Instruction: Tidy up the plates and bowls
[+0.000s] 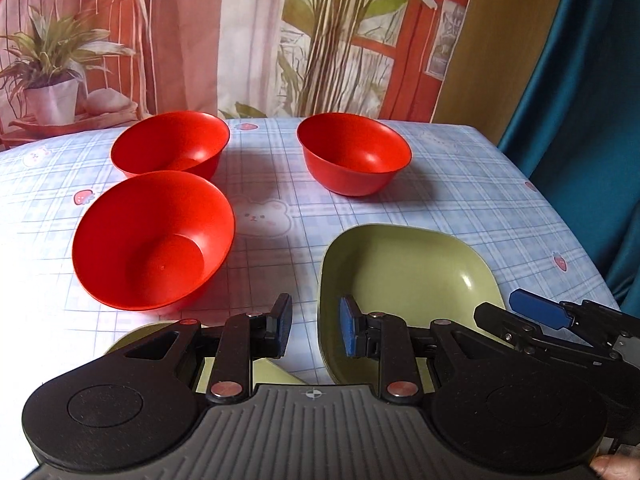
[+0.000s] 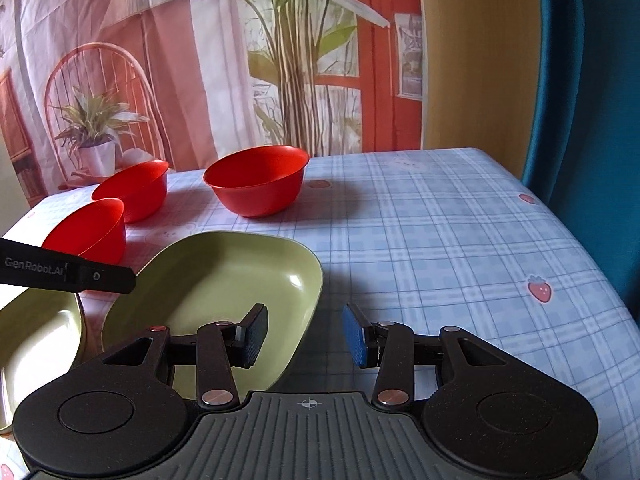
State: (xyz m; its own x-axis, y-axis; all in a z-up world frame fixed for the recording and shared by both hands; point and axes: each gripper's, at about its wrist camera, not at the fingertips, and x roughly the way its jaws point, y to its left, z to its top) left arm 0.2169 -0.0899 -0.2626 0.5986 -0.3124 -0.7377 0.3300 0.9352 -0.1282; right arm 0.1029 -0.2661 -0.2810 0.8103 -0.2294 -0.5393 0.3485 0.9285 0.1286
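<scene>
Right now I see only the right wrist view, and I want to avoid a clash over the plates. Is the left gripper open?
Observer: Yes. The left gripper is open and holds nothing.
Operator: What lies between its fingers?
Observer: The left rim of the plate shows between them. I cannot tell whether they touch it.
Operator: Is anything inside the red bowls?
Observer: No. The near bowl, back left bowl and back right bowl are all empty.
</scene>
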